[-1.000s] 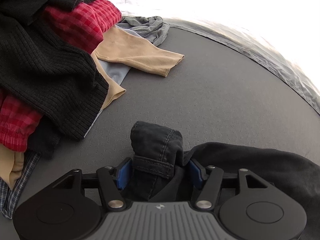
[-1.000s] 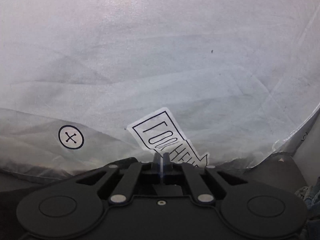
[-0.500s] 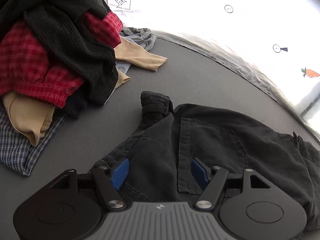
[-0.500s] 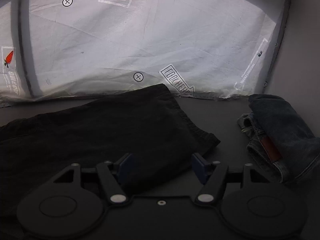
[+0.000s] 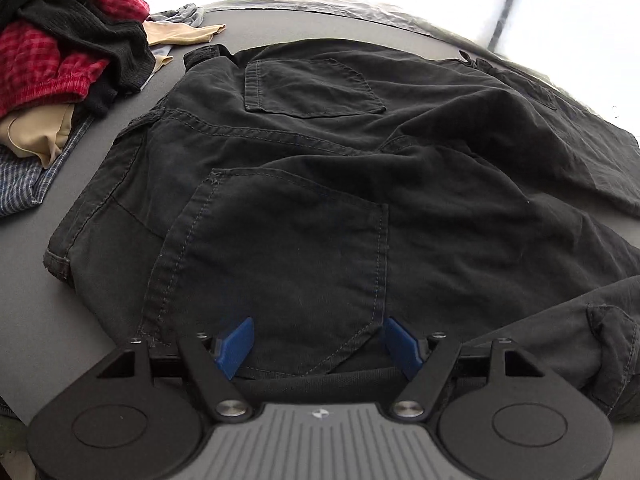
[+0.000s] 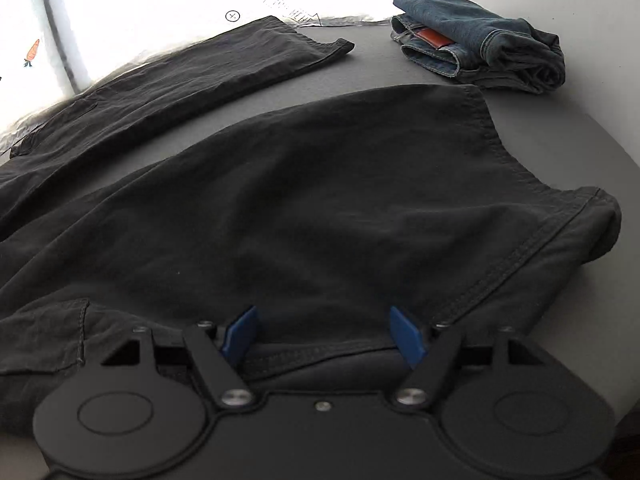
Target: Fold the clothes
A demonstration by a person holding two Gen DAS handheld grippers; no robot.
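Black trousers lie spread flat on the grey table, back pockets up, waistband toward the left. My left gripper is open, its blue pads wide apart over the near edge by a back pocket. In the right wrist view the two trouser legs stretch away, one near and one far. My right gripper is open over the near leg's edge. Neither gripper holds cloth.
A heap of unfolded clothes, black knit, red check, beige and blue plaid, lies at the table's left. Folded blue jeans sit at the far right corner. A bright white sheet hangs behind the table.
My left gripper let go of the waistband and both grippers opened and drew back toward the near edge. The trousers now lie spread out flat.
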